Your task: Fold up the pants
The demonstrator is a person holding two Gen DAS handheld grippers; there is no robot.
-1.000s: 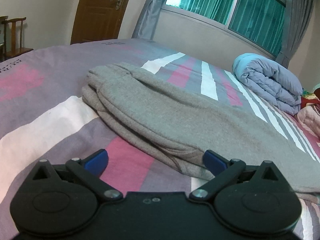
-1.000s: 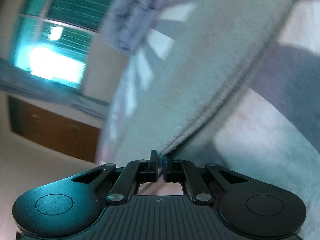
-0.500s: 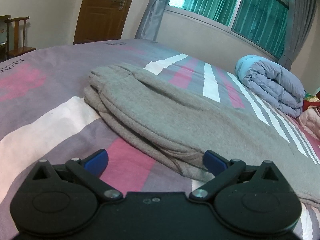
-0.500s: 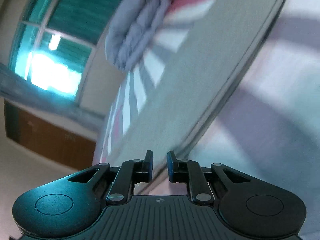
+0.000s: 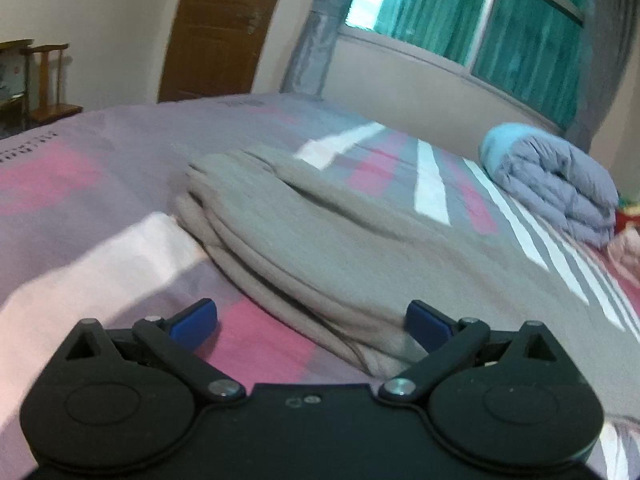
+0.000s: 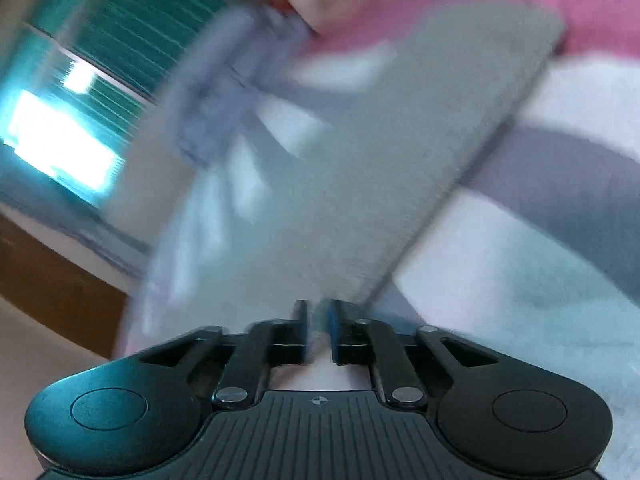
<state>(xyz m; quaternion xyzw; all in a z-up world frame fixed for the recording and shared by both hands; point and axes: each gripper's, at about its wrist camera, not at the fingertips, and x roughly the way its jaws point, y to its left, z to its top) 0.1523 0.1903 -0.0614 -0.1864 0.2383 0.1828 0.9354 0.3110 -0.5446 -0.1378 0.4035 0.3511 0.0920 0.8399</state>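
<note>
Grey pants (image 5: 340, 240) lie on the bed (image 5: 80, 200), its printed lettering unreadable; left gripper (image 5: 312, 320) spread wide at their edge, right gripper (image 6: 317, 320) barely parted.

Grey pants (image 5: 360, 248) lie on a bedsheet (image 5: 80, 168) striped pink, white and purple-grey; the rolled quilt (image 5: 560, 188) is blue-grey.

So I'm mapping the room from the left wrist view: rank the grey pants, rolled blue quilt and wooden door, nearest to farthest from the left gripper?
From the left gripper:
1. Grey pants, directly ahead on the bed.
2. Rolled blue quilt, far right on the bed.
3. Wooden door, upper left, beyond the bed.
</note>
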